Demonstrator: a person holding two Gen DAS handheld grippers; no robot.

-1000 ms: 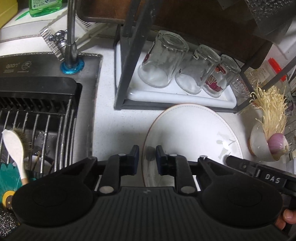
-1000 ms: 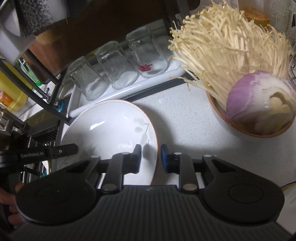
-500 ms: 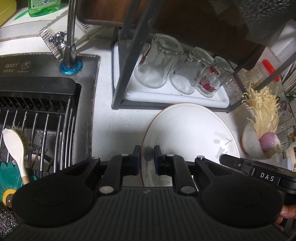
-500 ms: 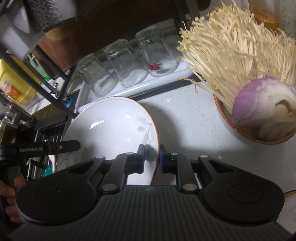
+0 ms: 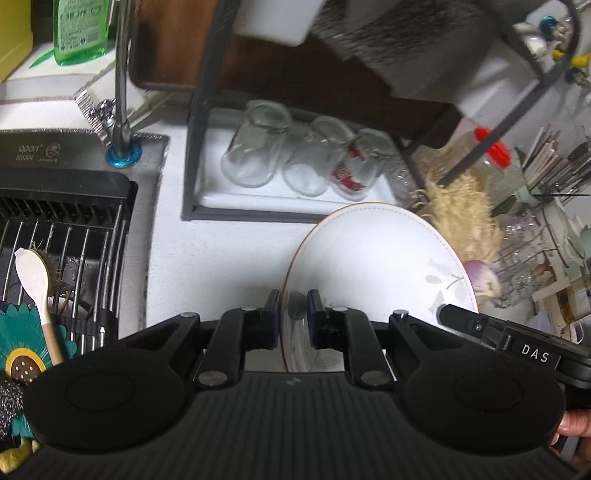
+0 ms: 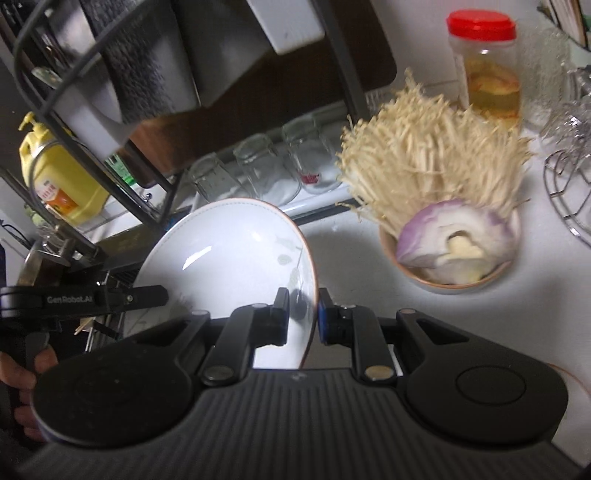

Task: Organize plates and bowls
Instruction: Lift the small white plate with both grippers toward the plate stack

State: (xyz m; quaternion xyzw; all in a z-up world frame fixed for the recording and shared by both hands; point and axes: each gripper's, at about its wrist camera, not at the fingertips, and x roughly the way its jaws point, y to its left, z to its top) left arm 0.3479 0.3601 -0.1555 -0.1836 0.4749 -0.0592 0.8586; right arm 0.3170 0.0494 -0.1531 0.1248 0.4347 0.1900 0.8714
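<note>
White porcelain with a thin brown rim and a faint grey leaf print, the plate (image 5: 373, 258) is held up off the pale bench (image 5: 221, 251), tilted, between the two grippers. The left hand-held gripper (image 5: 293, 314) pinches the plate's near left edge, its pads pressed on either face of the rim. The right hand-held gripper (image 6: 303, 314) pinches the plate (image 6: 229, 251) at its near right edge in the same way, jaws nearly together with only the rim between them.

Just beyond the plate stands a dark metal rack (image 5: 195, 147) with a white tray at its base, where three glasses (image 5: 258, 147) lie tipped in a row. To the left of the bench is a steel sink (image 5: 151, 192) with a black wire drainer (image 5: 66, 229) set in it; a white spatula (image 5: 35, 273) rests there, near a curved tap (image 5: 120, 85). A green bottle (image 5: 81, 29) stands at the far left.

To the right of the plate, a small bowl (image 6: 461, 284) sits on the bench holding enoki mushrooms (image 6: 432, 158) and a cut purple onion (image 6: 454, 236). Behind it is a jar with a red lid (image 6: 484, 62). A yellow pump bottle (image 6: 59, 177) shows at far left in the right wrist view.
</note>
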